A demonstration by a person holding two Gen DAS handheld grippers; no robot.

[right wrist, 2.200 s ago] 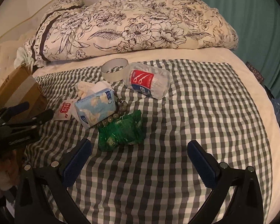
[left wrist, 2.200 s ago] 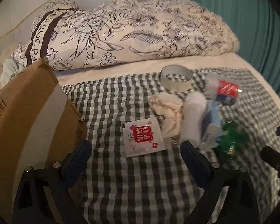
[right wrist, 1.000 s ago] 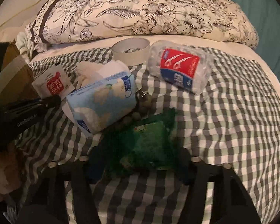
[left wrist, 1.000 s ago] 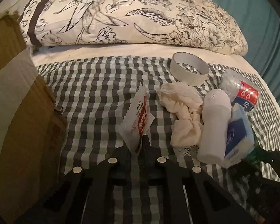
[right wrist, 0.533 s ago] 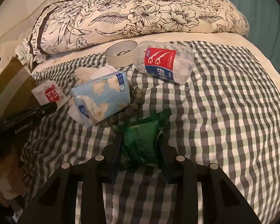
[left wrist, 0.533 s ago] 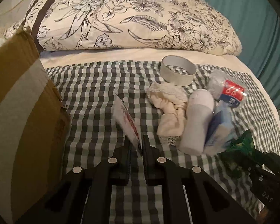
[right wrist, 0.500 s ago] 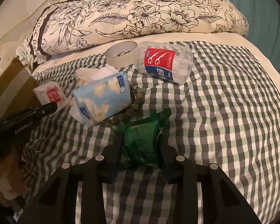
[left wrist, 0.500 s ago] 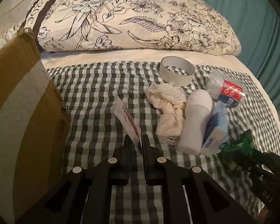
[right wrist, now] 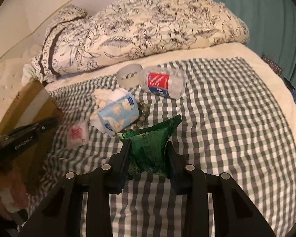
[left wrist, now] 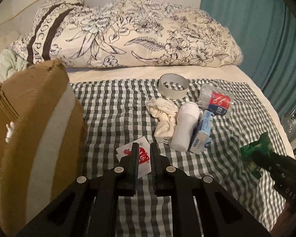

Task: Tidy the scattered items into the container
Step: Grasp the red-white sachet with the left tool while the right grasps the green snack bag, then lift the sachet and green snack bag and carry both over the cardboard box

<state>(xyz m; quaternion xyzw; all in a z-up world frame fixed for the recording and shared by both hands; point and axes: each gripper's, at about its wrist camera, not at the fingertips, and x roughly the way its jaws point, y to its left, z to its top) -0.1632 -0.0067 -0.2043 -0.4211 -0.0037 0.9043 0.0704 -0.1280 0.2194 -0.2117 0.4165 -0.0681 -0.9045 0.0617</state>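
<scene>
My left gripper (left wrist: 143, 148) is shut on a white sachet with red print (left wrist: 126, 151), held above the checked blanket beside the open cardboard box (left wrist: 39, 118). My right gripper (right wrist: 148, 144) is shut on a crumpled green packet (right wrist: 157, 130), lifted off the blanket. On the bed lie a tape roll (left wrist: 173, 88), a floss-pick bottle (left wrist: 217, 100), a cream cloth (left wrist: 163, 116), a white bottle (left wrist: 185, 126), a blue tissue pack (right wrist: 118, 114) and a bead bracelet (right wrist: 143, 114). The right wrist view shows the left gripper (right wrist: 55, 121) with the sachet (right wrist: 78, 135) at the left.
A floral duvet (left wrist: 128, 35) is piled at the head of the bed. A teal curtain (left wrist: 256, 29) hangs on the right. The checked blanket (right wrist: 227, 118) covers the mattress. A hand (right wrist: 6, 193) holds the left gripper at the lower left of the right wrist view.
Both grippers, open at first, closed: the left on the sachet, the right on the green packet. Both have since risen and pulled back, lifting their items off the blanket.
</scene>
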